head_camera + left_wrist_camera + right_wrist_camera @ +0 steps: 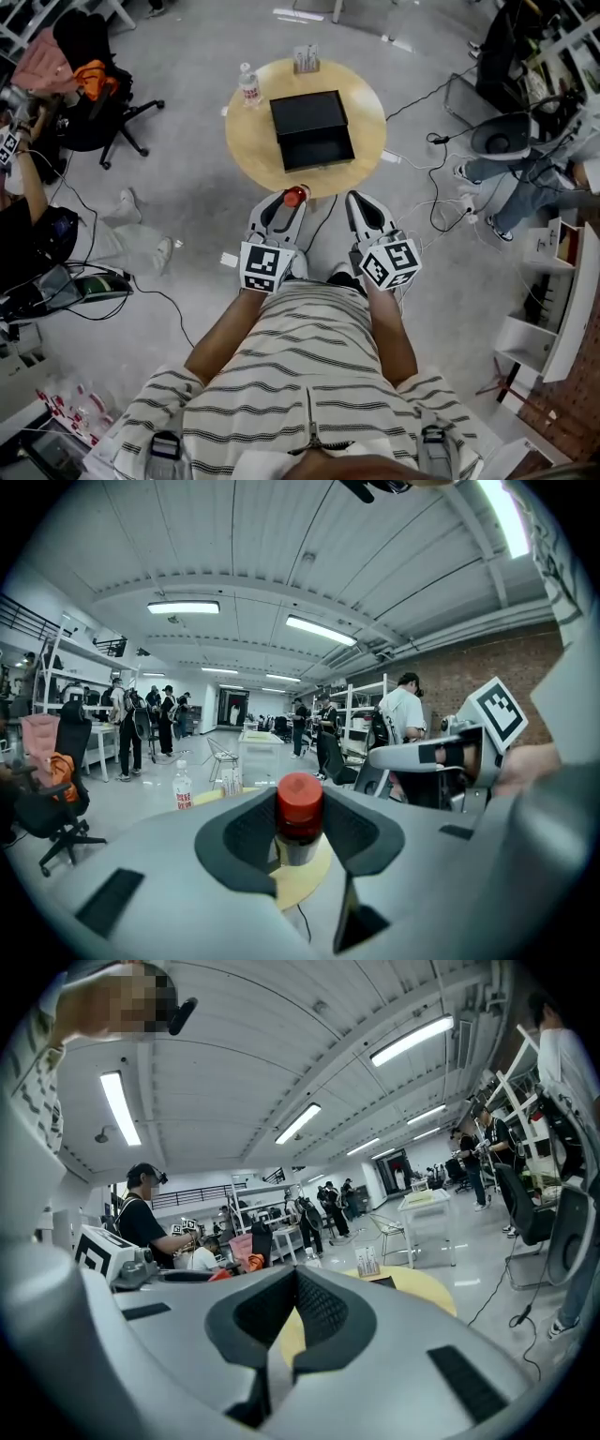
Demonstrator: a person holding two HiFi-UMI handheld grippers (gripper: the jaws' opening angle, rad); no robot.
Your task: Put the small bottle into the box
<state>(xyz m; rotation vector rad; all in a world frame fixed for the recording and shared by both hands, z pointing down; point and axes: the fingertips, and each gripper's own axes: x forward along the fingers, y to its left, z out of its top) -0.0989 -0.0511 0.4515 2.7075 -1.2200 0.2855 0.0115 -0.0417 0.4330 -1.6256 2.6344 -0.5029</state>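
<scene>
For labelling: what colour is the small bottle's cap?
The cap is red, clearest in the left gripper view.

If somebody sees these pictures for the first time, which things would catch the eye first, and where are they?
First, the small bottle with its red cap, clamped upright between the jaws of the left gripper. Next, the open black box in the middle of the round wooden table, just ahead of both grippers. The right gripper, alongside the left, is shut and empty.
</scene>
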